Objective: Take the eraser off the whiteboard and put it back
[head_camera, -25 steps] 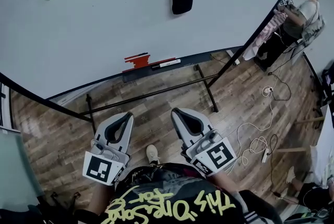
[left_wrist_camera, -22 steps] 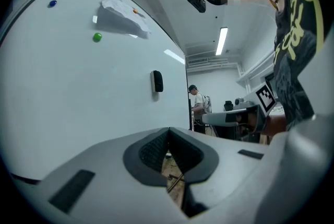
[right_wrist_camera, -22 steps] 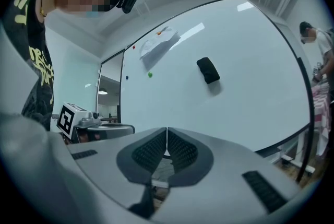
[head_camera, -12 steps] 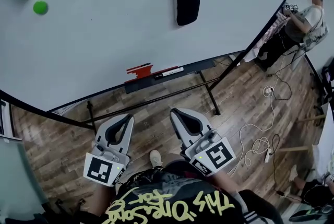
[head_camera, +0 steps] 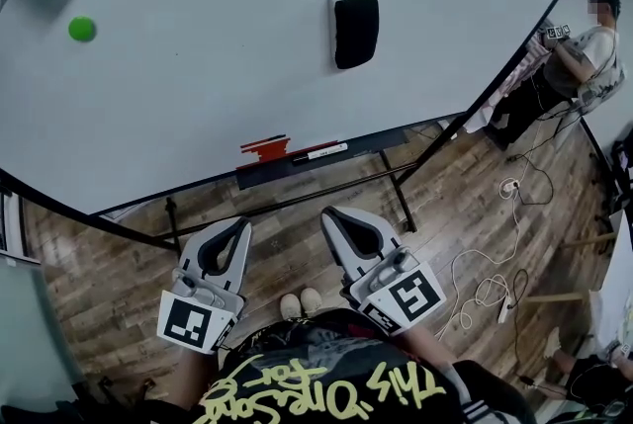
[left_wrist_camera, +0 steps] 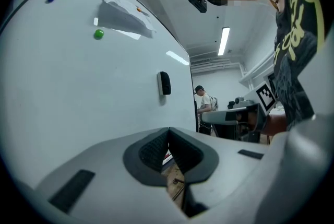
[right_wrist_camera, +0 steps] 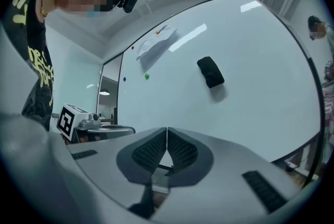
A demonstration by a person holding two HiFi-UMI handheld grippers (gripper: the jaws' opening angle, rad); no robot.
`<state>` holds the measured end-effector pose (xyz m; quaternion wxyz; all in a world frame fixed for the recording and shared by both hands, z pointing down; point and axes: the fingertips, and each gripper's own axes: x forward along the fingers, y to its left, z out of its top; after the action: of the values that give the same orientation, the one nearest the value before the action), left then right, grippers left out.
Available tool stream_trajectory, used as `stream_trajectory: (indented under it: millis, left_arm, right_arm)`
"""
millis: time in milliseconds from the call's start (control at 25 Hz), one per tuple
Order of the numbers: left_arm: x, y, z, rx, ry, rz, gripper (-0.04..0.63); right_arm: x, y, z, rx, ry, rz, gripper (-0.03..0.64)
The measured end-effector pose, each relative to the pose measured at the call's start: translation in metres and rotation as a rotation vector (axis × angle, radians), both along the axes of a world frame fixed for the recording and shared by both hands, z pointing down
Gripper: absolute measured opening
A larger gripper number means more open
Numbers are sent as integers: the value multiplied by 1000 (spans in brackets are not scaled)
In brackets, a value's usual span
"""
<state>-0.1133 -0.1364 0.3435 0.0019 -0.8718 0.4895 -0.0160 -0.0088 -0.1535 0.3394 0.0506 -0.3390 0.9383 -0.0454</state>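
Note:
A black eraser clings to the whiteboard, up and to the right of centre. It also shows as a small dark block in the left gripper view and higher up in the right gripper view. My left gripper and right gripper are held side by side low in front of my body, well short of the board. Both point level toward it. The left gripper and the right gripper each have their pads pressed together with nothing between them.
A green magnet sits on the board's left. The tray below holds red items and a marker. The stand's legs rest on wood flooring. Cables trail at right, near a standing person.
In the head view the board, eraser and tray have slid lower and slightly right, and my feet have shifted. Both grippers stay shut in the same spot before my body.

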Motion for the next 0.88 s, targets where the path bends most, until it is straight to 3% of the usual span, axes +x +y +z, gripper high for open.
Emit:
stream_trajectory:
  millis: [880]
  left_arm:
    - [2, -3, 0, -2, 14, -45, 8]
  right_arm:
    - [4, -18, -7, 7, 41, 3, 11]
